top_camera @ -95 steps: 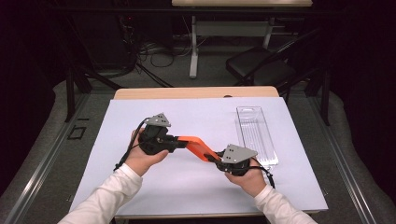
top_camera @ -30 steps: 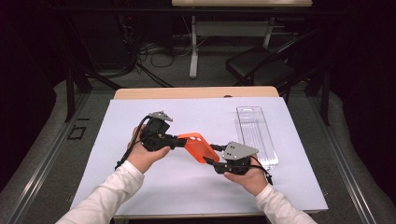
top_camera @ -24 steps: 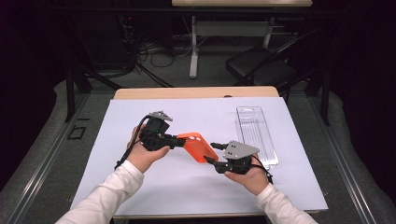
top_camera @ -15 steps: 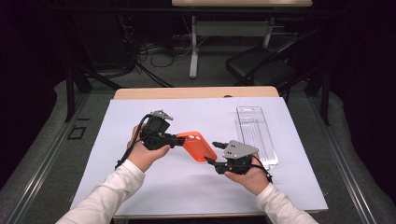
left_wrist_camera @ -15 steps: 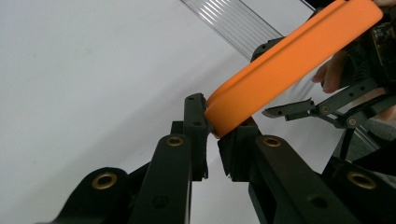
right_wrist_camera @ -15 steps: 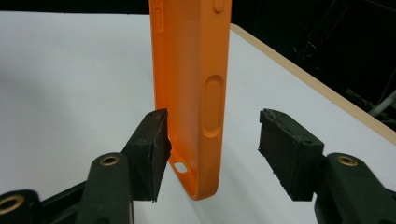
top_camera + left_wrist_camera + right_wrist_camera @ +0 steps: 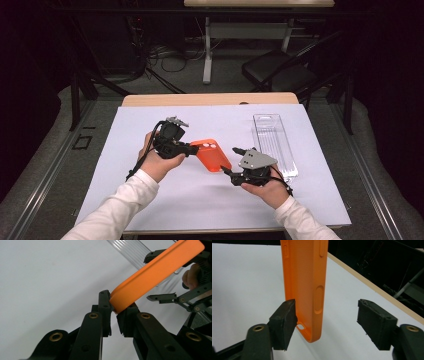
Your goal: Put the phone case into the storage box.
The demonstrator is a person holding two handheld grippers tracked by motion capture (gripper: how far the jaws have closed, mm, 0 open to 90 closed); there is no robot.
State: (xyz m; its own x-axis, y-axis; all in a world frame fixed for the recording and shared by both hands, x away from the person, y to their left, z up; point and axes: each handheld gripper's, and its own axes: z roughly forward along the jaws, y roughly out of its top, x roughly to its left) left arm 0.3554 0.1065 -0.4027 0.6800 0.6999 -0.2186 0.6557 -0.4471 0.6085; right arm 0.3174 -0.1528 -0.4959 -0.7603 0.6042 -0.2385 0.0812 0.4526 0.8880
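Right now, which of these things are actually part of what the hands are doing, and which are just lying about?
In use:
- orange phone case
- left gripper, clamped on the case's corner
- right gripper, jaws just opening, letting go

Lying about:
- clear plastic tray
- black chair

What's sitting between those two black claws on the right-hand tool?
In the right gripper view, the bottom end of the orange phone case stands between the right gripper's jaws, which have just been opening. It lies against the left one, with a bare gap to the other.
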